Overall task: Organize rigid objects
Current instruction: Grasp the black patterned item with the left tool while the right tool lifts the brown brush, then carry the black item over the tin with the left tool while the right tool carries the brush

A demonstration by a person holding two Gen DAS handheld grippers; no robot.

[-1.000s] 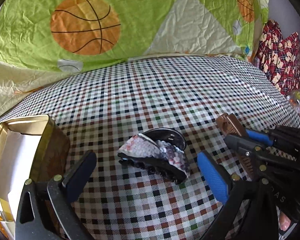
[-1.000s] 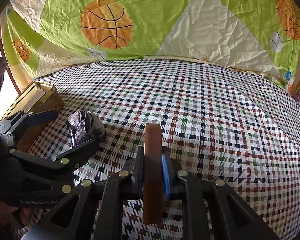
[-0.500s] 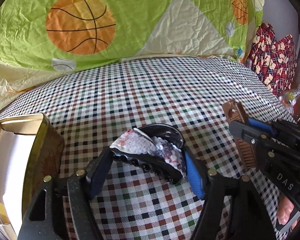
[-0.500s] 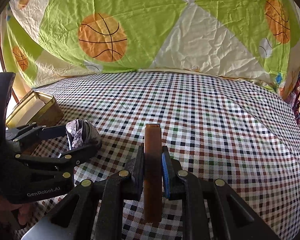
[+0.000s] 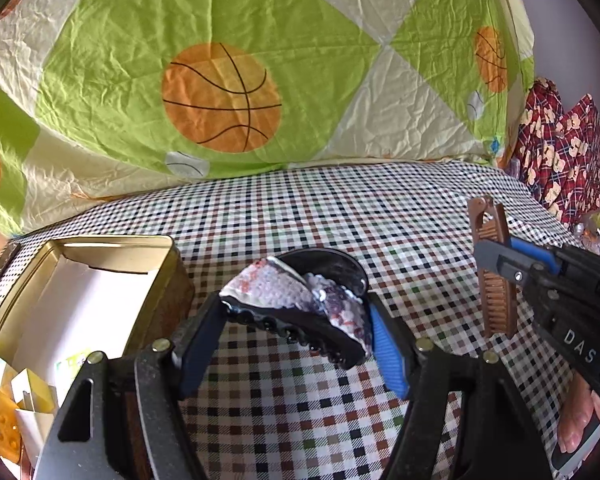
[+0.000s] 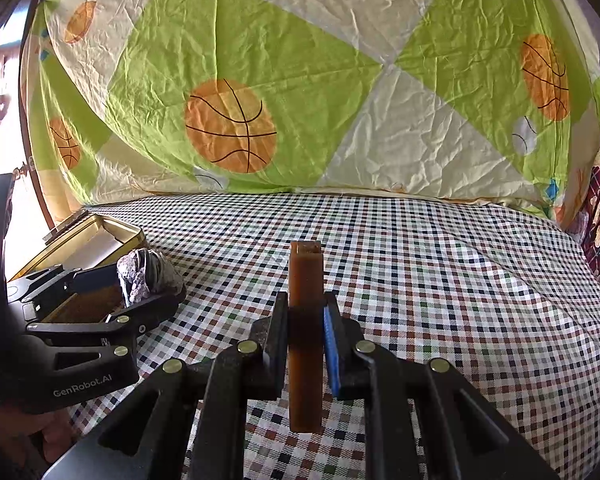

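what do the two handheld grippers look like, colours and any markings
Both are black scissor-linkage frames with brass-coloured rivets. Each pairs one black finger with a blue ribbed pad. The left gripper reads "GenRobot.AI" in white; the right gripper reads "DAS". No sleeves or cables show.

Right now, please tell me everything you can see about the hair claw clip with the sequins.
The hair claw clip has a glossy black plastic body with a row of rounded teeth along its lower edge and a top covered in white, pink and purple sequins. It lies crosswise between the fingers of the left gripper, whose pads press on its two ends. The gold tin is beside it.
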